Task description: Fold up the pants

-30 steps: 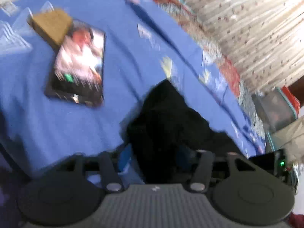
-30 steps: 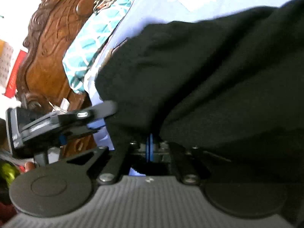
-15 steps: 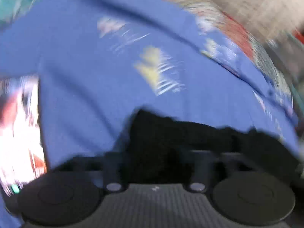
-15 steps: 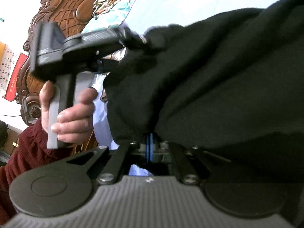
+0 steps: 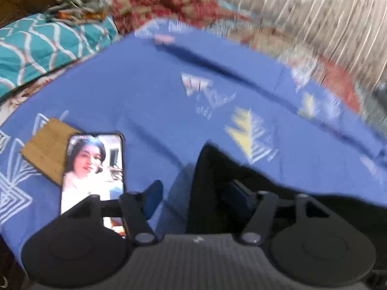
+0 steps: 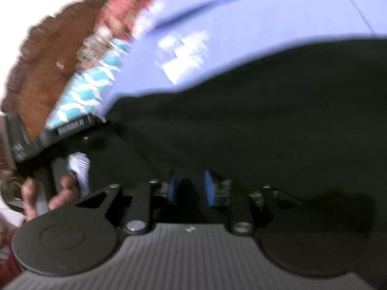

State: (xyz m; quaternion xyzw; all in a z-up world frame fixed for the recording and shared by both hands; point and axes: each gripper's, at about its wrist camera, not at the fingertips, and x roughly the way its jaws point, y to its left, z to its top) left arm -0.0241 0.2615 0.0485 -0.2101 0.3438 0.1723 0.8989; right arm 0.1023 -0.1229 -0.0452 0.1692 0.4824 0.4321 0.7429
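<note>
The wide blue cotton bedsheet is periwinkle, printed with white line-drawn triangles and one pale yellow feathered shape. On it the crumpled black cloth pants are plain black, with no pattern to be seen. Left of the pants on the sheet lies a black-framed smartphone with a brightly lit screen, overlapping a flat tan wooden board. Beyond the sheet's far edge sit a teal pillow with a white wavy lattice and a red and cream patterned blanket. Past the pillow stands a carved reddish-brown wooden headboard. Each black plastic gripper has blue pads.
</note>
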